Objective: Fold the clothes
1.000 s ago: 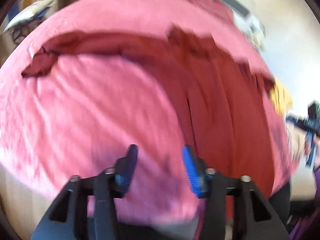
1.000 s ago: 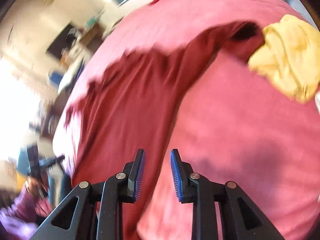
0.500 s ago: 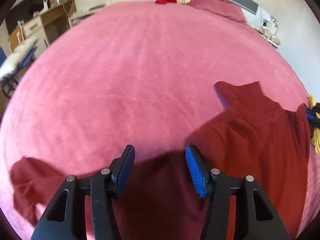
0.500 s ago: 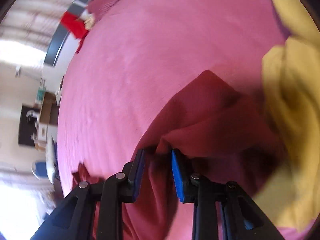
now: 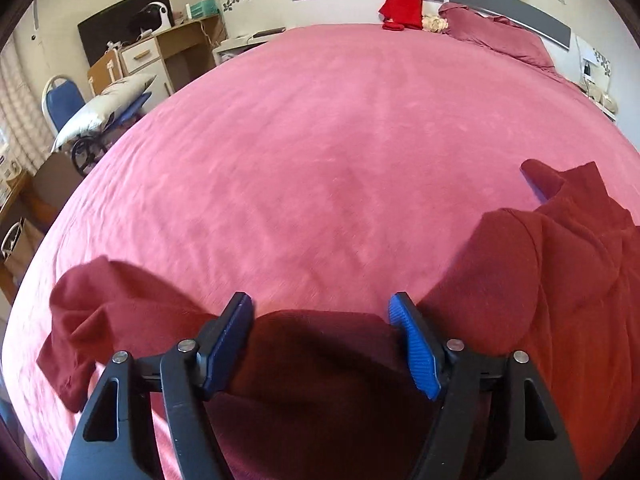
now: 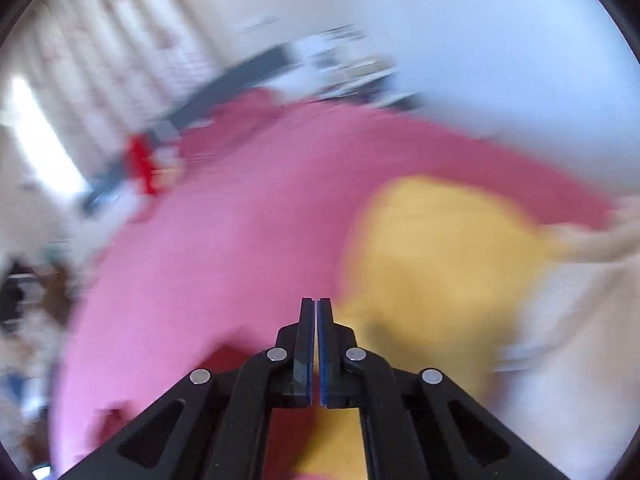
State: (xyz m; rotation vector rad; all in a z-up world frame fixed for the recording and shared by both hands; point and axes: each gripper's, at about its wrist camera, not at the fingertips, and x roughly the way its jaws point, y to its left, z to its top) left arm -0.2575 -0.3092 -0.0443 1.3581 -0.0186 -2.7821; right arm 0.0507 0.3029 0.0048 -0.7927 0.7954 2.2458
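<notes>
A dark red garment (image 5: 540,280) lies along the near edge of the pink bed cover (image 5: 320,140), one sleeve out to the left and its bunched body to the right. My left gripper (image 5: 320,304) is open, its blue pads astride the garment's far edge without pinching it. The right wrist view is badly blurred. There my right gripper (image 6: 316,304) has its fingers pressed together, and dark red cloth (image 6: 240,364) shows directly beneath them. A yellow garment (image 6: 440,248) lies just beyond it to the right.
A red cloth (image 5: 404,0) hangs on the headboard beside a dark pink pillow (image 5: 492,32). Left of the bed stand a blue chair (image 5: 64,100) with a cushion and a desk (image 5: 168,52). Pale cream fabric (image 6: 580,320) lies right of the yellow garment.
The right gripper closed where it straddled a fold of the dark red garment, then swung up fast. The left gripper came down to the garment's edge and stays open.
</notes>
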